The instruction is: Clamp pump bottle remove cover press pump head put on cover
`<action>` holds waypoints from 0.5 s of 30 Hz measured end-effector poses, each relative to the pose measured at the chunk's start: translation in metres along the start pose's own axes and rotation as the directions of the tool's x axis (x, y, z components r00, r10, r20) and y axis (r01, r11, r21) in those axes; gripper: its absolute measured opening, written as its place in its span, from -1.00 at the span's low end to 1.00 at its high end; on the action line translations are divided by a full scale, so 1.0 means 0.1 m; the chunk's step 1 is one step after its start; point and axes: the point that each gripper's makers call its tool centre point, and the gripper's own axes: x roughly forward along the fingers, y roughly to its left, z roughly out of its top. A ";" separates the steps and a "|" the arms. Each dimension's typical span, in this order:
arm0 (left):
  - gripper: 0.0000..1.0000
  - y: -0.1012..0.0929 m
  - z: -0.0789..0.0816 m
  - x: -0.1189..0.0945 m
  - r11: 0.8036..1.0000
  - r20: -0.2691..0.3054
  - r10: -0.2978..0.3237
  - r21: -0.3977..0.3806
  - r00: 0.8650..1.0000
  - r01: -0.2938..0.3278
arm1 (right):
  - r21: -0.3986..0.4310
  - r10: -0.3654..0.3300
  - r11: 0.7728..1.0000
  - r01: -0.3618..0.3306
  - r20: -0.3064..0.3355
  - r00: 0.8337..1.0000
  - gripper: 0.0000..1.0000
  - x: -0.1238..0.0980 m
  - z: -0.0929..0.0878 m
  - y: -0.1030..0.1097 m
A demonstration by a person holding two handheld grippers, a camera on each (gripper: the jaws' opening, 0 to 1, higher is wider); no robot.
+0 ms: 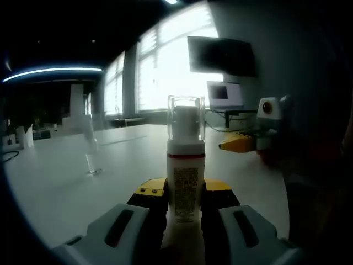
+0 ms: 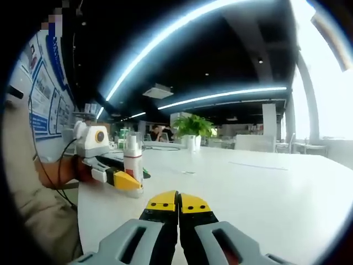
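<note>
In the left gripper view, a dim white table (image 1: 66,182) stretches away on the left, with a small clear object (image 1: 91,160) standing on it that is too blurred to name. At the middle, one white pump bottle (image 1: 185,182) stands upright between the yellow-tipped jaws of the left gripper (image 1: 185,194), which close narrowly on its lower body; the bottle's base is hidden behind the jaws. Its clear cover (image 1: 186,118) sits on top, over the pump head, and the printed label is too small to read. Further right, the right gripper (image 1: 238,143) enters, its yellow tip pointing toward the bottle but well apart from it, and its rear is lost in shadow. In the right gripper view, a sleeve (image 2: 41,212) is cut off at the left edge. Beside it the left gripper (image 2: 128,182) holds the same bottle (image 2: 133,154), seen here from the side with its lower part hidden by the jaws. At bottom middle, the right gripper (image 2: 178,203) has its jaws pressed together, holding nothing. A potted plant (image 2: 192,128) stands far back on the table (image 2: 265,187).
</note>
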 end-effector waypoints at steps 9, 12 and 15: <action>-0.72 0.02 0.00 0.01 1.000 -0.010 0.013 0.001 1.000 -0.013 | 0.015 -0.008 1.000 0.008 -0.003 1.000 -1.00 0.00 0.00 -0.02; -0.72 0.05 0.00 0.01 1.000 -0.013 0.022 -0.003 1.000 -0.022 | 0.012 -0.007 1.000 0.007 -0.003 1.000 -1.00 -0.01 0.00 -0.02; -0.72 0.04 0.05 0.00 1.000 0.004 0.019 -0.016 1.000 -0.019 | 0.024 -0.005 1.000 0.005 -0.001 1.000 -1.00 -0.01 0.01 -0.03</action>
